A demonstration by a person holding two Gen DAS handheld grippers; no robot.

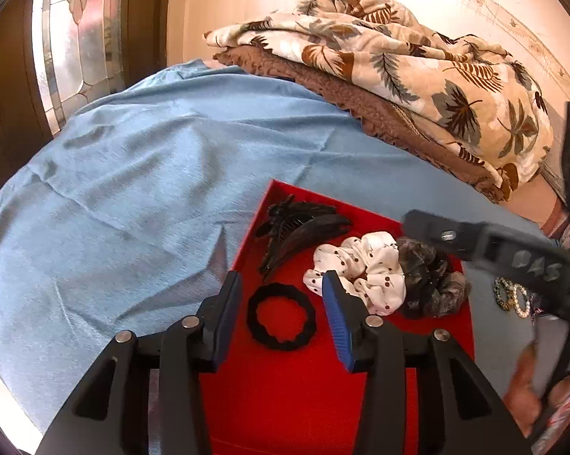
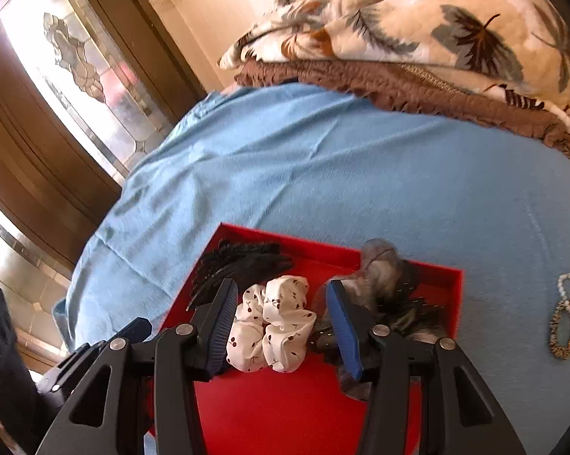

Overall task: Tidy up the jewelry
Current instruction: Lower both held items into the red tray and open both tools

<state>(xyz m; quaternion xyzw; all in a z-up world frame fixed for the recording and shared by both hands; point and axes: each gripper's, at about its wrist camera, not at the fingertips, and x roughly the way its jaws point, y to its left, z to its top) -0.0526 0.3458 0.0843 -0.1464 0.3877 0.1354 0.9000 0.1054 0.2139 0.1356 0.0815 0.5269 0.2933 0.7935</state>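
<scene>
A red tray (image 1: 285,398) lies on a blue sheet (image 1: 133,174). In it are black hair claws (image 1: 304,227), a black ring hair tie (image 1: 255,316), a white cherry-print scrunchie (image 1: 361,265) and a dark grey scrunchie (image 1: 429,280). My left gripper (image 1: 281,276) is open, with the black hair tie lying flat between its fingers and clear of both pads. My right gripper (image 2: 282,283) is open over the tray (image 2: 285,409). The white scrunchie (image 2: 277,318) rests between its fingers, unpressed. The grey scrunchie (image 2: 387,276) sits just right of it. Beaded bracelets (image 2: 567,318) lie on the sheet right of the tray.
A leaf-print blanket (image 1: 399,57) on a brown quilted throw (image 1: 361,106) is piled at the back right. A wooden door with leaded glass (image 2: 76,60) stands at the left. The right tool's black body (image 1: 512,258) crosses the left wrist view.
</scene>
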